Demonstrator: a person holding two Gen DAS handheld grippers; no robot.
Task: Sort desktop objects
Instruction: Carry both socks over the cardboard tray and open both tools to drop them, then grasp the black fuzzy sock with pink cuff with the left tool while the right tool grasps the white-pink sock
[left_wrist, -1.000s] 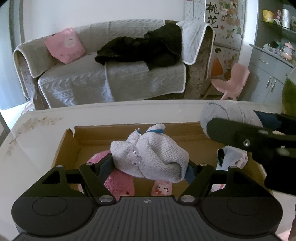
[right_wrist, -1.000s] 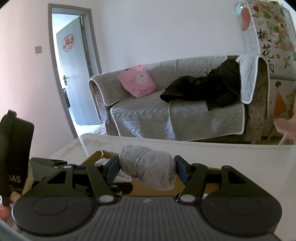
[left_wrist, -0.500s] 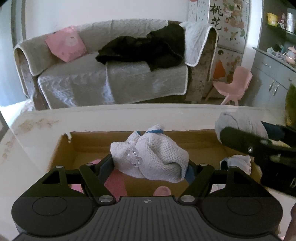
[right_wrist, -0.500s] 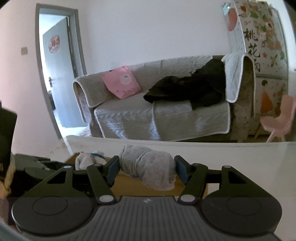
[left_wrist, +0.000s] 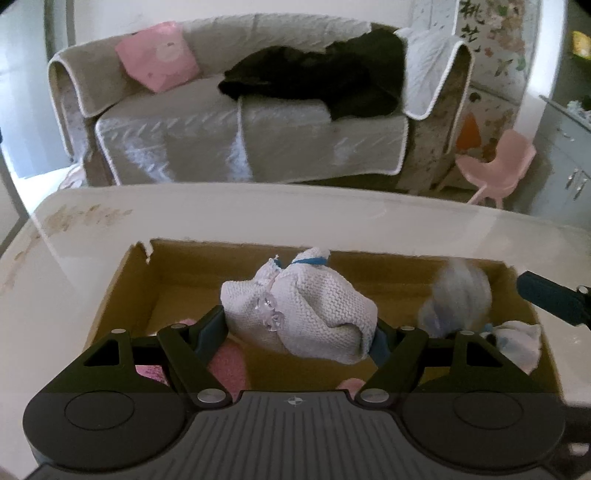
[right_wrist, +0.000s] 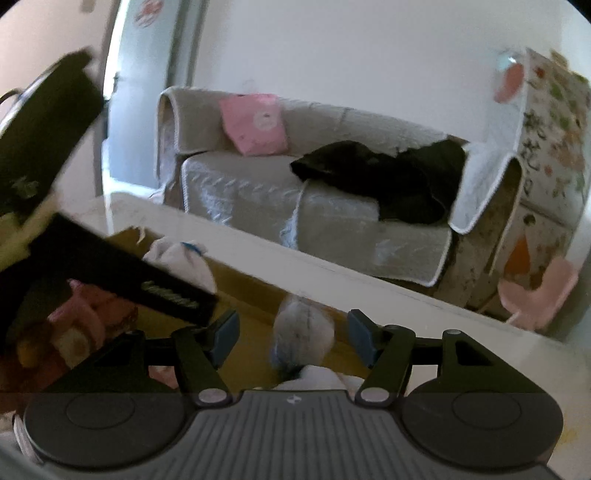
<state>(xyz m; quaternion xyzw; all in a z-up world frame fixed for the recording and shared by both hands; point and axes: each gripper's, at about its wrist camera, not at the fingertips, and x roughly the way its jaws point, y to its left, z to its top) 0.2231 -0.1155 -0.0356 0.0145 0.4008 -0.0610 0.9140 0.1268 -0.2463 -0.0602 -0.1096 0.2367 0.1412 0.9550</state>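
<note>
My left gripper (left_wrist: 299, 326) is shut on a white knitted bundle (left_wrist: 303, 310) with blue trim, held over an open cardboard box (left_wrist: 177, 266) on the white table (left_wrist: 258, 210). A rolled grey sock (left_wrist: 458, 295) shows blurred inside the box at the right. In the right wrist view the grey roll (right_wrist: 304, 332) lies beyond my right gripper (right_wrist: 293, 332), with a gap to each blue pad, so those jaws stand apart and touch nothing. One right finger (left_wrist: 546, 299) reaches in over the box's right side. The left gripper's black body (right_wrist: 122, 273) and the bundle (right_wrist: 181, 258) sit left.
In the box lie a pink fuzzy item (left_wrist: 225, 365) and a small white sock (left_wrist: 517, 339). Beyond the table stand a grey sofa (left_wrist: 240, 122) with a pink cushion and dark clothes, a pink child's chair (left_wrist: 495, 166) and grey cabinets at the right.
The grey roll has left the right gripper's pads and dropped into the box. The right gripper rolled and tipped downward. The left gripper shifted slightly over the box, still holding the bundle.
</note>
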